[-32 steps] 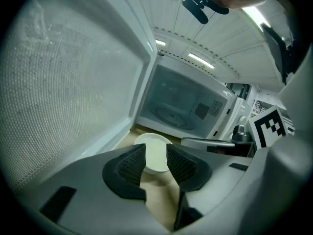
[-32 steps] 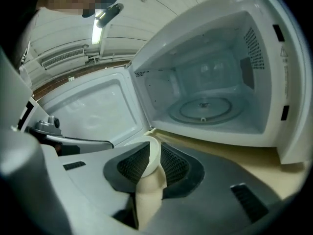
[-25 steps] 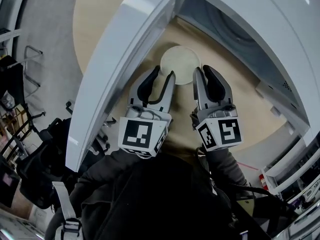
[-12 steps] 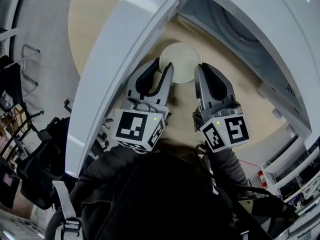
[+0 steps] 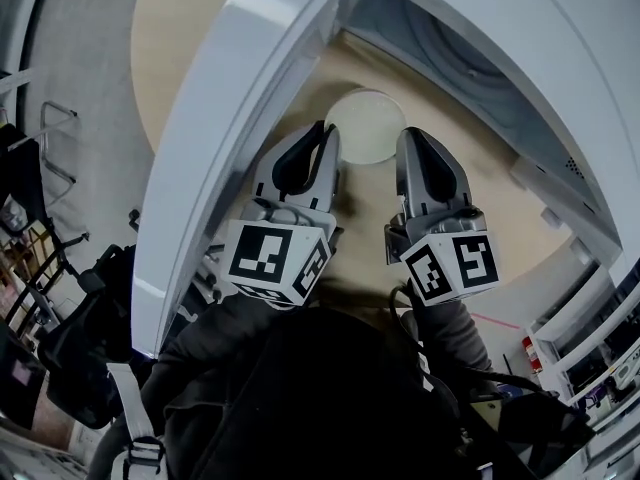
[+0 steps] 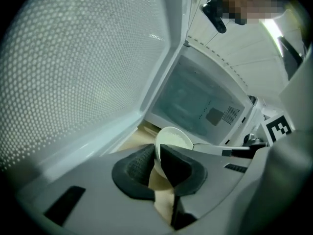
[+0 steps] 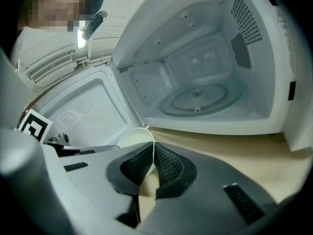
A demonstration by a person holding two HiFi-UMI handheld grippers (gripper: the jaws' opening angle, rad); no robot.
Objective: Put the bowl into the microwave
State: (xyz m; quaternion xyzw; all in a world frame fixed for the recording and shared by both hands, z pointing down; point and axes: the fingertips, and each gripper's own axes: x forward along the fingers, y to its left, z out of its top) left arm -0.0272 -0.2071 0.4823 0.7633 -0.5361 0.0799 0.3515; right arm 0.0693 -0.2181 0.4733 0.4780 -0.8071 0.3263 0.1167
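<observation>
A pale cream bowl (image 5: 365, 126) stands on the round wooden table (image 5: 470, 213) in front of the open white microwave (image 5: 520, 68). My left gripper (image 5: 333, 140) is at the bowl's left rim; its jaws are closing, and in the left gripper view the rim of the bowl (image 6: 173, 138) sits pinched between the black pads (image 6: 178, 165). My right gripper (image 5: 405, 140) is shut on the right rim, and in the right gripper view the thin edge of the bowl (image 7: 132, 137) runs between its pads. The glass turntable (image 7: 200, 99) lies bare inside the cavity.
The microwave door (image 5: 240, 118) stands swung open at the left, close beside my left gripper. Its perforated inner face (image 6: 73, 67) fills the left of the left gripper view. Bags and metal racks (image 5: 60, 298) stand on the floor to the left.
Both grippers have moved forward to the bowl. Their jaws have come together on its left and right rim. The bowl has stayed in place.
</observation>
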